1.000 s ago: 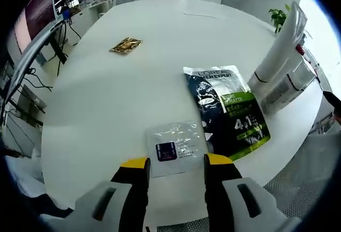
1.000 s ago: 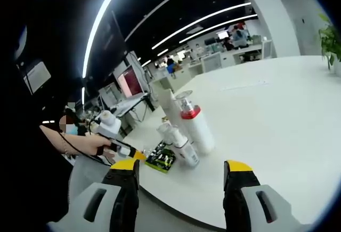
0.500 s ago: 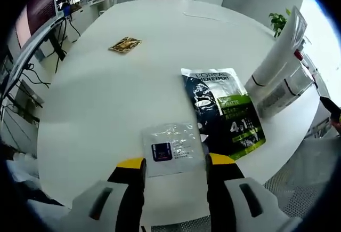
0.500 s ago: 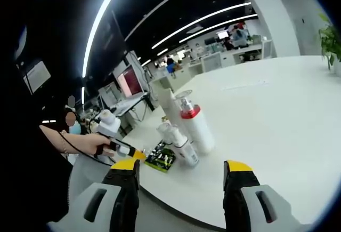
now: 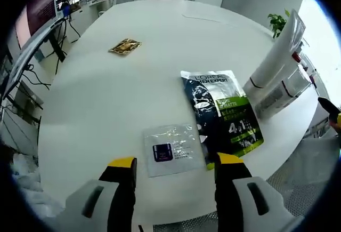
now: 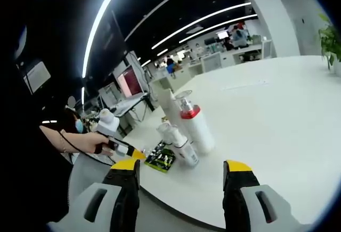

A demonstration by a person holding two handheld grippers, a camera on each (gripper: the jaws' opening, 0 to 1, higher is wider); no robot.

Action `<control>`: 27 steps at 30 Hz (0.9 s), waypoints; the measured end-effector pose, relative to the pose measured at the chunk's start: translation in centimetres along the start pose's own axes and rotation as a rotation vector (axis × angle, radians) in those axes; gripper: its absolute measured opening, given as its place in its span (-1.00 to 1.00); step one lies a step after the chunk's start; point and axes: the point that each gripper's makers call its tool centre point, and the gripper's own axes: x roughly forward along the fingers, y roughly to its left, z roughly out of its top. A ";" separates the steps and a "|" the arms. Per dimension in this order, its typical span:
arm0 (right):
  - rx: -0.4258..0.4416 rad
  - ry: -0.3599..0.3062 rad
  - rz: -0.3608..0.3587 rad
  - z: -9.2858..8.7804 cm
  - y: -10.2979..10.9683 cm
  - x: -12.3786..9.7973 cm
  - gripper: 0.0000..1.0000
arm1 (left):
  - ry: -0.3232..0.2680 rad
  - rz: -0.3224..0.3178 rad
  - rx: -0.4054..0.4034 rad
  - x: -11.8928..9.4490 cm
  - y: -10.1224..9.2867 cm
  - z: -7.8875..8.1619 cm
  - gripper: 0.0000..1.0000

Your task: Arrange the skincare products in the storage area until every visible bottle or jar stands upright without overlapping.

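In the left gripper view the left tool [image 5: 174, 165] hangs with its jaws apart and nothing between them, low over the near edge of the white table [image 5: 106, 98]. Just beyond its tips, at 12 o'clock, lies a clear sachet [image 5: 173, 149] with a dark label, flat on the table. At 1 o'clock, touching or slightly overlapping that sachet's edge, lies a dark-and-green pouch [image 5: 222, 116]. Further out at 2 o'clock a group of white bottles [image 5: 274, 77] stands close together near the table's rim, and at 11 o'clock, well apart, a small gold packet [image 5: 126, 46] lies alone.

The step in hand looks like an approach to the sachet. The next move would call for lowering the jaws around its near edge, which is thin and flat, so a slip is likely.

The right gripper view adds a side look: the right tool [image 6: 181, 169] is also spread and empty, off the table's edge. The same bottles [image 6: 187, 125] stand upright there, one with a red collar, and a hand [image 6: 90, 142] holds the left tool [image 6: 125, 150] at 9 o'clock.
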 end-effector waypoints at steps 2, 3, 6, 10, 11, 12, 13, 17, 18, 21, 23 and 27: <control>0.000 0.000 0.001 0.0 -0.1 0.0 0.28 | 0.005 -0.008 -0.008 -0.2 0.0 0.0 0.23; -0.001 0.001 0.001 0.0 -0.1 0.0 0.28 | 0.008 -0.012 -0.013 -0.2 -0.1 -0.1 0.24; -0.001 0.001 0.002 0.0 -0.1 0.0 0.27 | 0.004 -0.017 -0.023 -0.3 0.2 0.1 0.34; 0.000 0.003 0.002 -0.1 -0.2 0.0 0.27 | 0.000 -0.032 -0.019 -0.3 0.1 0.2 0.38; 0.000 0.003 0.002 -0.1 -0.2 0.0 0.27 | -0.003 -0.028 -0.016 -0.6 0.0 0.2 0.39; -0.001 0.005 0.001 -0.1 -0.2 0.0 0.27 | -0.005 -0.028 -0.014 -0.8 0.0 0.2 0.41; -0.001 0.005 0.000 -0.1 -0.3 0.0 0.27 | -0.012 -0.032 -0.013 -0.9 0.0 0.4 0.43; 0.000 0.007 0.000 -0.2 -0.3 0.0 0.27 | -0.043 -0.043 -0.012 -1.1 0.5 1.4 0.52; -0.002 0.009 0.000 -0.2 -0.2 0.0 0.26 | -0.046 -0.045 -0.010 -1.2 0.6 1.6 0.56; -0.003 0.010 0.000 -0.2 0.0 0.1 0.27 | -0.071 -0.054 0.001 -2.1 0.4 2.4 0.68; -0.002 0.010 0.000 -0.2 -0.3 0.0 0.27 | -0.095 -0.054 0.013 -2.1 0.5 2.8 0.71; -0.005 0.012 -0.001 -0.3 -0.6 0.0 0.27 | -0.161 -0.037 0.041 -2.3 0.9 3.8 0.84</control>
